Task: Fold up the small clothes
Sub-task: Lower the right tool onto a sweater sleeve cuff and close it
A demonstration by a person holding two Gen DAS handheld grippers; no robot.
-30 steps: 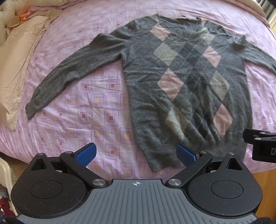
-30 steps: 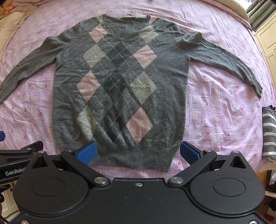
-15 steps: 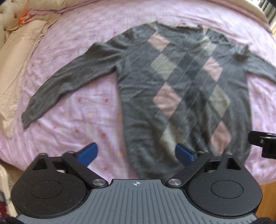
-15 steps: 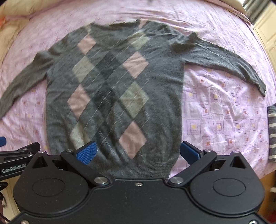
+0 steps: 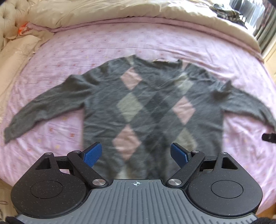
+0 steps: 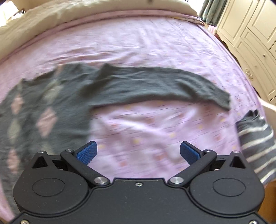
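A grey argyle sweater (image 5: 151, 106) with pink and pale green diamonds lies flat, front up, on the pink patterned bed sheet (image 5: 155, 44), both sleeves spread out. My left gripper (image 5: 136, 155) is open above the sweater's lower body, nothing between its blue pads. In the right wrist view the sweater (image 6: 51, 103) fills the left side and its right sleeve (image 6: 163, 84) stretches across the sheet. My right gripper (image 6: 138, 152) is open over bare sheet below that sleeve. Both views are motion-blurred.
A grey striped garment (image 6: 255, 137) lies at the bed's right edge. A cream duvet (image 5: 120, 10) is bunched along the far side. A cream wardrobe (image 6: 250, 34) stands to the right of the bed. A black part of the other gripper (image 5: 269, 137) shows at the right edge.
Both grippers moved forward over the bed and tilted up. The left now sits over the sweater body; the right swung rightward, off the hem, toward the right sleeve. Both stayed open.
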